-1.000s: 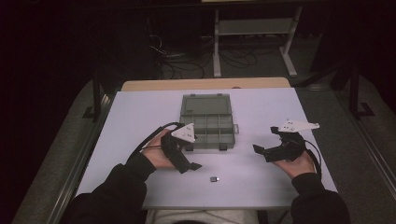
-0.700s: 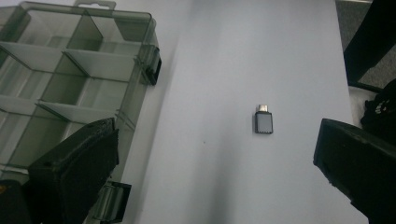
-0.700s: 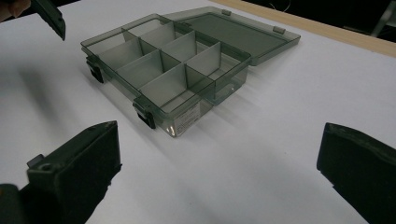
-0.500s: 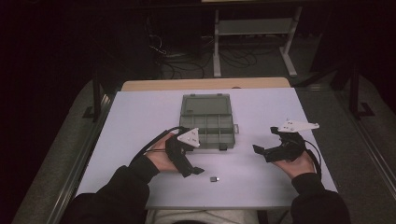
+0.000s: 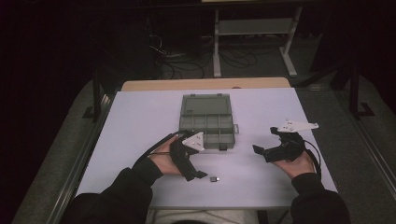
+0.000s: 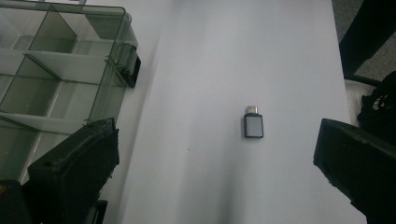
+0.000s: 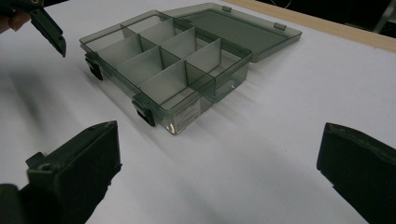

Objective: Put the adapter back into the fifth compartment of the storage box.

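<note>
**A tiny part, wide jaws, and a slippery white top**

Nearest the person, the small dark rectangular adapter with a pale face and a metal plug end (image 6: pixel 253 125) lies flat and alone on the white counter (image 5: pixel 140 121), close to the near edge and a little right of the left hand-held gripper (image 5: pixel 200 174). That gripper is released, its two black jaws spread wide with nothing between them, and in the left gripper view the adapter lies ahead of it, between the two jaws but closer to the right one. To my eye that is the main risk: if the jaws come down off-centre, one tip could nudge the piece first and skid it across the smooth top, perhaps toward the near edge. It sits so low that a shallow approach might close over it and catch nothing, or pinch a corner and flick it away.

To the right, the right hand-held gripper (image 5: pixel 259 152) is also released and empty, held well apart from the adapter.

Farther off, the smoky transparent plastic compartment box (image 5: pixel 206 124) stands open, its lid (image 5: pixel 205 101) laid back flat on the far side. Its dividers look thin and its cells narrow, so a careless release could drop the piece onto a wall or outside the latches.
</note>
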`<state>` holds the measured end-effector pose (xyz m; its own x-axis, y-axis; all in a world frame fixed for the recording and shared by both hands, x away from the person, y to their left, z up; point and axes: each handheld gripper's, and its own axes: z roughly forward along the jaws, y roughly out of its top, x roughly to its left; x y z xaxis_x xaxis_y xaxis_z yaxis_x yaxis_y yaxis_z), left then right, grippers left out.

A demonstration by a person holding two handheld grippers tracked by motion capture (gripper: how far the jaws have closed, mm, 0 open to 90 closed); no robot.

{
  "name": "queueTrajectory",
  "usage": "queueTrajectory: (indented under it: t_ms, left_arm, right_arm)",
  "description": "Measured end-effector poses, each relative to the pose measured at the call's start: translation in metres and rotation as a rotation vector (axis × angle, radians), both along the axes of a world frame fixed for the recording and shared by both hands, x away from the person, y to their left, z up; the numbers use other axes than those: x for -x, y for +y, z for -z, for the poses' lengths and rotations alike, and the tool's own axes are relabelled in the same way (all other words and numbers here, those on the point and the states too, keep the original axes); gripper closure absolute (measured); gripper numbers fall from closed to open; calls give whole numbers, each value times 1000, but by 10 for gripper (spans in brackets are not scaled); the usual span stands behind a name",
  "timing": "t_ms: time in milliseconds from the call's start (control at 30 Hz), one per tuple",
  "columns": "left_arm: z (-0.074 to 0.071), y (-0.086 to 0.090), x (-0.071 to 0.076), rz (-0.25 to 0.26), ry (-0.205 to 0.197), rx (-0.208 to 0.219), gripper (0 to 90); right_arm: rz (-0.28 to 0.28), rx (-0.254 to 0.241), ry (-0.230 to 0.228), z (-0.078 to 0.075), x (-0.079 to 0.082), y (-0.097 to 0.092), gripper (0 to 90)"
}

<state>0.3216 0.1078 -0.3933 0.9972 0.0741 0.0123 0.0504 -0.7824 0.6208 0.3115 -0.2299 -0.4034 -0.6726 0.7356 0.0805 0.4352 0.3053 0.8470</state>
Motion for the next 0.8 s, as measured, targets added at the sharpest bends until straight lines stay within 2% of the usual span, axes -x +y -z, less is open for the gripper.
queueTrajectory:
  t_ms: [633,800]
  left_arm:
    - [18,-19,11,49,7,-36,12]
    - [21,-20,13,51,9,-31,32]
  right_arm:
    - [-7,2,0,0,0,1,0]
    - [-8,2,0,0,0,1,0]
